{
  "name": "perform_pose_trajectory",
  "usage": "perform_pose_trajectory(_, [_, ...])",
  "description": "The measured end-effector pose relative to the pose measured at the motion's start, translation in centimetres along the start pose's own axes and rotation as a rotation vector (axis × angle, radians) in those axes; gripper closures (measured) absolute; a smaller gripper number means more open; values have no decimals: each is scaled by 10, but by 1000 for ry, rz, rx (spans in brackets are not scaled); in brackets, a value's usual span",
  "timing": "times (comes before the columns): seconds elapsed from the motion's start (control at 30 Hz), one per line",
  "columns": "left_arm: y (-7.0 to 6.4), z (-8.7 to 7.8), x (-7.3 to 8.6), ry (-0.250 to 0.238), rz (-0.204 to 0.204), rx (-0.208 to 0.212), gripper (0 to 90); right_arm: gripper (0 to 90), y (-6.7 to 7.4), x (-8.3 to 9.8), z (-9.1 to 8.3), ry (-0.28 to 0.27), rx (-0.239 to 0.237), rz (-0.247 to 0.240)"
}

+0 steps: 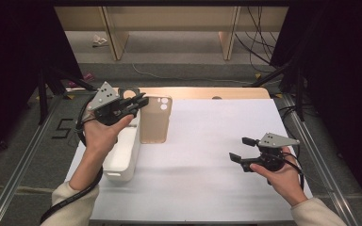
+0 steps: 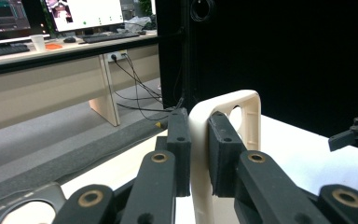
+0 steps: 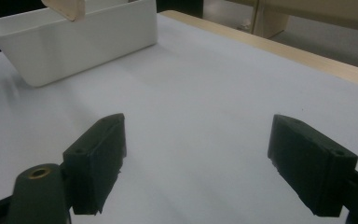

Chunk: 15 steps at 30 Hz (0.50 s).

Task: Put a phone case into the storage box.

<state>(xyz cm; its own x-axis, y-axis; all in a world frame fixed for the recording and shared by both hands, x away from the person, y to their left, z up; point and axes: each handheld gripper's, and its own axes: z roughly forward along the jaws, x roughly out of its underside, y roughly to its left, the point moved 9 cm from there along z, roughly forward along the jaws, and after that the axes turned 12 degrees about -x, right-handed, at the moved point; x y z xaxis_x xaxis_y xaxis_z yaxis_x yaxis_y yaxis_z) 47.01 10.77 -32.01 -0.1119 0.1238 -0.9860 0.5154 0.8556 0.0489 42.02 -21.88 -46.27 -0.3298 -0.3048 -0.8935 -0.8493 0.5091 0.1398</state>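
At the near right of the worktop, the right gripper hangs just above the white surface with its jaws spread wide and nothing between them. Farther off at the left, the left gripper has its jaws clenched on the edge of a cream phone case, pads pressing on both sides of its thin wall, holding it above the worktop just right of the white bin.

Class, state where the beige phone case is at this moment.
In the high view the phone case is left of centre, clamped by the left gripper beside the white bin.
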Motion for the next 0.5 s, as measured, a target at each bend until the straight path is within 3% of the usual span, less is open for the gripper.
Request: perform_pose_trajectory(0.5, [32,2,-13,-13,6,-43,804,202,-1,0,0,-3,6,4])
